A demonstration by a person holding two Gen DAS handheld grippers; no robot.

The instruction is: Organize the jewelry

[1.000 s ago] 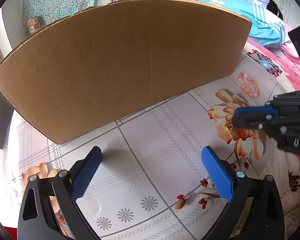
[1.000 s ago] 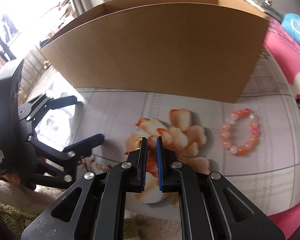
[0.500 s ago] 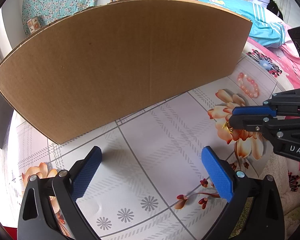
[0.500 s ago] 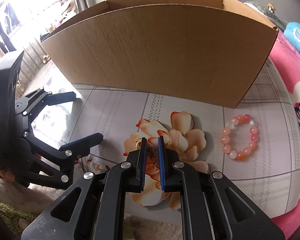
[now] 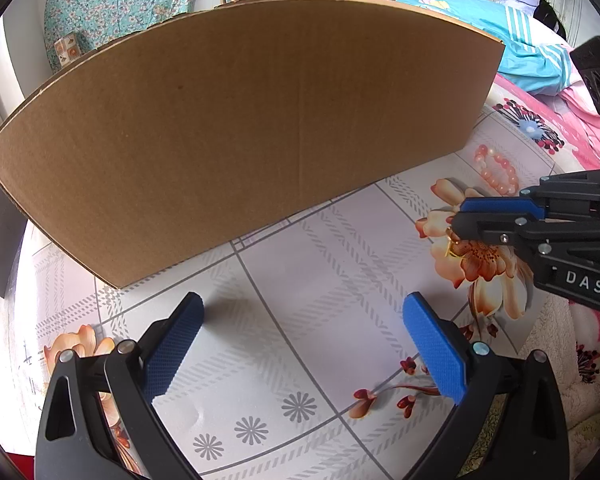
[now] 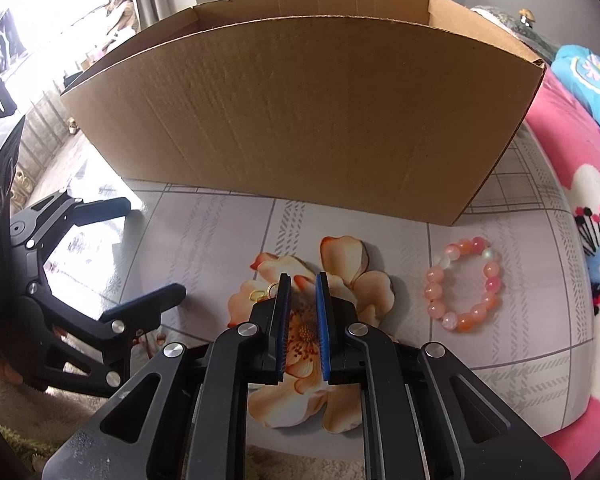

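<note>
A pink bead bracelet (image 6: 433,291) (image 5: 490,172) lies on the flower-print cloth, just in front of the right corner of a big cardboard box (image 6: 300,112) (image 5: 240,132). A small gold piece (image 6: 265,293) (image 5: 452,247) rests on the printed orange flower. My right gripper (image 6: 303,280) (image 5: 460,216) hovers over that flower. Its jaws stand a narrow gap apart with nothing between them, and the gold piece lies just outside its left finger. To the left, my left gripper (image 5: 303,300) (image 6: 152,247) stands wide open over bare cloth, holding nothing.
The box's tall front wall closes off the far side of the cloth (image 5: 320,272). A pink flowered blanket (image 6: 560,160) and a blue garment (image 5: 520,40) lie to the right. A fuzzy towel edge (image 6: 292,456) runs along the near side.
My right gripper has drifted a little across the orange flower, so the gold piece now shows beside its left finger. Its jaw gap has widened slightly. The left gripper has stayed put.
</note>
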